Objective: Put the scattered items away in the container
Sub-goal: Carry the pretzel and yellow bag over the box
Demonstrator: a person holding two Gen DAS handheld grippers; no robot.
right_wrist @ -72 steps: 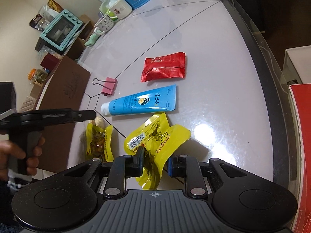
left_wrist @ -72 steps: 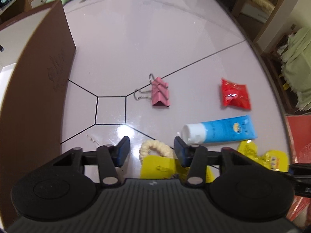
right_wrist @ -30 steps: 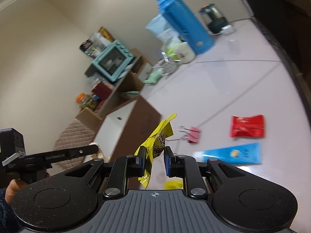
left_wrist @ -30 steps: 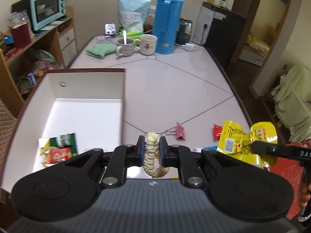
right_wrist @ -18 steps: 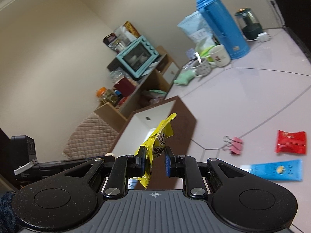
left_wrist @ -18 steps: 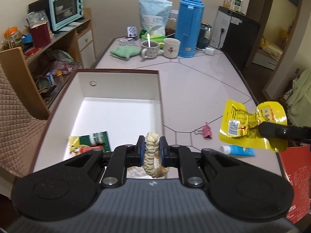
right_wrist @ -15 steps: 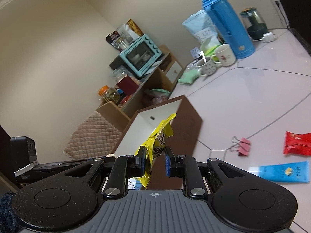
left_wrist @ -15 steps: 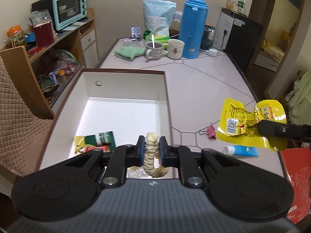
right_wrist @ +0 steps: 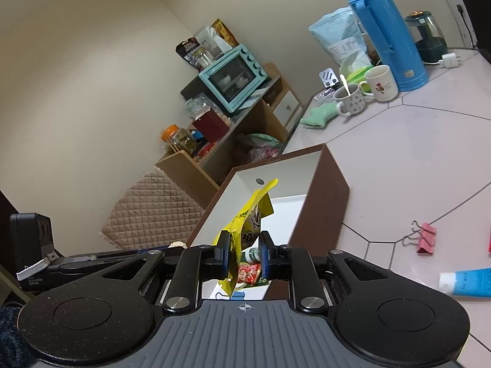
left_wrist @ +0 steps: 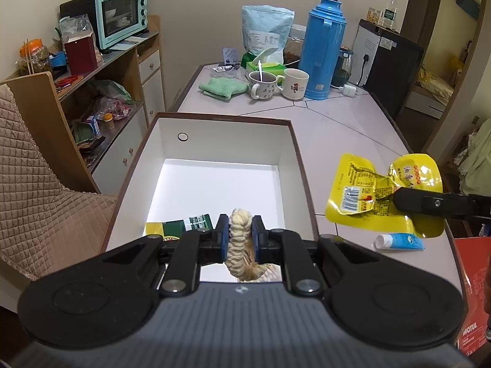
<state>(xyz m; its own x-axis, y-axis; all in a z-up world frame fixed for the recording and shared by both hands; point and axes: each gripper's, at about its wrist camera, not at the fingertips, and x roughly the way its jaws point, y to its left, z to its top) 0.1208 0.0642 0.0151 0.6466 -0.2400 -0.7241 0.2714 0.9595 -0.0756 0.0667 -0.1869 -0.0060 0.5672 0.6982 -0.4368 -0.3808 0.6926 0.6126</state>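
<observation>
Cream scrunchie (left_wrist: 240, 239) sat pinched between the closed fingers of the left hand-held gripper (left_wrist: 240, 240), above the near end of the brown, white-lined box (left_wrist: 294, 150). The right hand-held gripper (right_wrist: 244, 259) was clamped on a yellow snack packet (right_wrist: 249, 230) held off the bench (right_wrist: 414, 159) beside the box's right wall. A blue tube (right_wrist: 466, 282) and pink binder clip (right_wrist: 425, 240) lay on the bench.

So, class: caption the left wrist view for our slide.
Left gripper holds a cream scrunchie over the open box.
</observation>
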